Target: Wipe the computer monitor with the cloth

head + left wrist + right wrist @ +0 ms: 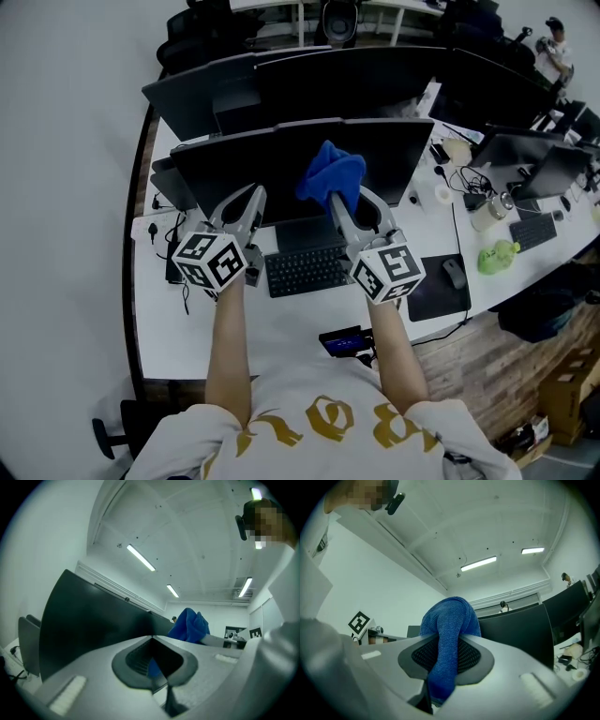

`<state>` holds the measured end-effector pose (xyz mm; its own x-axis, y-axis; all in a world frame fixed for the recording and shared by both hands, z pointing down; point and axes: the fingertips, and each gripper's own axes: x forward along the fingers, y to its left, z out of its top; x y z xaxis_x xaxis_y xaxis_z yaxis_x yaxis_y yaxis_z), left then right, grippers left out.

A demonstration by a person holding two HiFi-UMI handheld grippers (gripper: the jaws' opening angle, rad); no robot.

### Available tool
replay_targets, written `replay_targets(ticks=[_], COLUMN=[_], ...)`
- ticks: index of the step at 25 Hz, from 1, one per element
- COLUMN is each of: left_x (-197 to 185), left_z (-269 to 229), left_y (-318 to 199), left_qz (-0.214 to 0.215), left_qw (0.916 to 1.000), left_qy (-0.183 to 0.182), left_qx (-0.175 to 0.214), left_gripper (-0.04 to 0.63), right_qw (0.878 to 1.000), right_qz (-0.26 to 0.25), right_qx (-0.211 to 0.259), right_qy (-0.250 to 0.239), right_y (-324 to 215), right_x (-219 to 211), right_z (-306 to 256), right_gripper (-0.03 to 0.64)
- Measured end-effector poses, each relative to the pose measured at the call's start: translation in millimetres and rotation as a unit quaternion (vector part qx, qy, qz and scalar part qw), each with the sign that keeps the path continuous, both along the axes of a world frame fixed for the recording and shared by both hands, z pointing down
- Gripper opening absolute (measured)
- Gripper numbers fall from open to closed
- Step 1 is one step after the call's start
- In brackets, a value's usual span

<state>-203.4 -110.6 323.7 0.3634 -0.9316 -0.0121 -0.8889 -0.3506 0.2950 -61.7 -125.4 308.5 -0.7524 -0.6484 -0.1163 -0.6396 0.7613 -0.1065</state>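
**Head view.** The monitor (253,173) stands dark at the back of a white desk (187,323).
- Left gripper (251,199) is raised in front of the monitor's lower left half, with its tips close to the screen.
- Right gripper (343,201) is raised in front of the monitor's middle. It is clenched on a blue cloth (330,174).
- The cloth is bunched and stands up over the jaw tips, against the monitor's upper middle. I cannot tell whether it touches the screen.
- A keyboard (307,270) lies just below the monitor, between the two grippers.
- A mouse (454,272) sits on a dark pad (439,292) below the monitor's right end.
- More dark screens stand behind the monitor.

**Left gripper view.** The left gripper (157,666) has its jaws drawn together to a thin slit and grasps nothing.
- A sliver of blue shows through the slit.
- The monitor (89,620) fills the left, seen edge-on and slanting away.
- The cloth (190,626) rises beyond the jaws, at the monitor's far right edge.

**Right gripper view.** The right gripper (445,660) has its pads pressed onto the cloth (450,618).
- A blue fold runs down between the pads, and the bulk mounds above them.
- The monitor (518,630) stands just right of the cloth.
- Strip lights (478,563) are on in the ceiling above the monitor.
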Motion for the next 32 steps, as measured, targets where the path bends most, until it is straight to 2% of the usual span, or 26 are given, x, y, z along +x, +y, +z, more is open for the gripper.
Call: replay_targets(ticks=[6, 15, 24, 29, 32], left_x=[-4, -9, -13, -9, -8], left_z=[-22, -44, -50, -44, -39], left_y=[-17, -41, -54, -52, -50], left_qz=[0.006, 0.017, 0.026, 0.053, 0.065], left_qw=[0.9998, 0.9989, 0.9981, 0.9969, 0.9964], left_qy=[-0.006, -0.023, -0.032, -0.026, -0.023], left_qx=[0.017, 0.036, 0.045, 0.051, 0.049], left_gripper=[0.0, 0.0, 0.0, 0.0, 0.0], right_qw=[1.0, 0.998, 0.997, 0.993, 0.993], right_qz=[0.005, 0.013, 0.028, 0.049, 0.065], right_qx=[0.019, 0.048, 0.074, 0.093, 0.083], right_qy=[-0.021, -0.024, -0.001, 0.043, 0.045], right_y=[-20, -45, -63, -74, -80], right_x=[-2, -20, -51, -73, -81], right_z=[-36, -74, -95, -95, -93], right_gripper=[0.104, 0.104, 0.107, 0.107, 0.107])
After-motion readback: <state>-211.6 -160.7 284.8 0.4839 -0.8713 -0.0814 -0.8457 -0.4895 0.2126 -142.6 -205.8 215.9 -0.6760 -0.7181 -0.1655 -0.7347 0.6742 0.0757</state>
